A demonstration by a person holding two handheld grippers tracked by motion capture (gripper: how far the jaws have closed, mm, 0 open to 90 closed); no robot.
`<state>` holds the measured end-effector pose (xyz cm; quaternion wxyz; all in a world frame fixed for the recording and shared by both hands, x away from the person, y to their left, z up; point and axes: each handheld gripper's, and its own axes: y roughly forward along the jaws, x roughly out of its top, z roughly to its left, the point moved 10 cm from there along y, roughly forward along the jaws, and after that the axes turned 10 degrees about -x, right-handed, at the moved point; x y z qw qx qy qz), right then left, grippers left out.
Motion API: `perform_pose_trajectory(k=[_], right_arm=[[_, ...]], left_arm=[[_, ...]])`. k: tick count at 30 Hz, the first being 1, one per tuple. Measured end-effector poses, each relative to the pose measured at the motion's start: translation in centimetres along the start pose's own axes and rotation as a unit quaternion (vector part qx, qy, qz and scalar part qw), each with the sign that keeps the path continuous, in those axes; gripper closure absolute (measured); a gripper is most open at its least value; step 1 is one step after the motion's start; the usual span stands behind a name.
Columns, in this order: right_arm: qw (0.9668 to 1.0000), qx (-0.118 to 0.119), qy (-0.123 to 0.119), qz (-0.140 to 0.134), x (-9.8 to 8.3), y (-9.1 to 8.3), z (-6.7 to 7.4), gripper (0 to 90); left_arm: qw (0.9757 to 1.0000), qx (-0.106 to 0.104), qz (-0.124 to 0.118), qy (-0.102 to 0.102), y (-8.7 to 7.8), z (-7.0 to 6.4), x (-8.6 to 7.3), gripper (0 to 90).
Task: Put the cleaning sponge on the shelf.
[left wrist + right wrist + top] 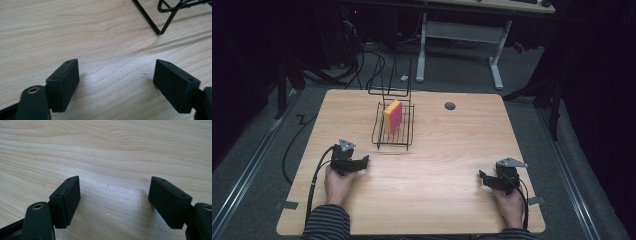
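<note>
While both tools sit wide and empty, the left tool is nearest the wire rack at its 1 o'clock, right tool well apart. Sponge stands inside the rack on the desk, so looks like nothing's been grabbed yet.

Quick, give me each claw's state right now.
Left claw: open, holding nothing, over bare table.
Right claw: open, holding nothing.
</note>
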<state>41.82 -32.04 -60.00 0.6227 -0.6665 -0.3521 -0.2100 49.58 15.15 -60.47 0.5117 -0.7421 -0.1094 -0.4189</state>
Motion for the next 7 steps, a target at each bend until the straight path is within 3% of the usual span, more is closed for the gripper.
perform_pose_trajectory(k=[7], right_arm=[[1.0,-0.001,0.001,0.001,-0.02,-0.01,-0.01,25.9]], left_arm=[[1.0,0.002,0.0,-0.004,-0.01,0.07,-0.03,20.5]])
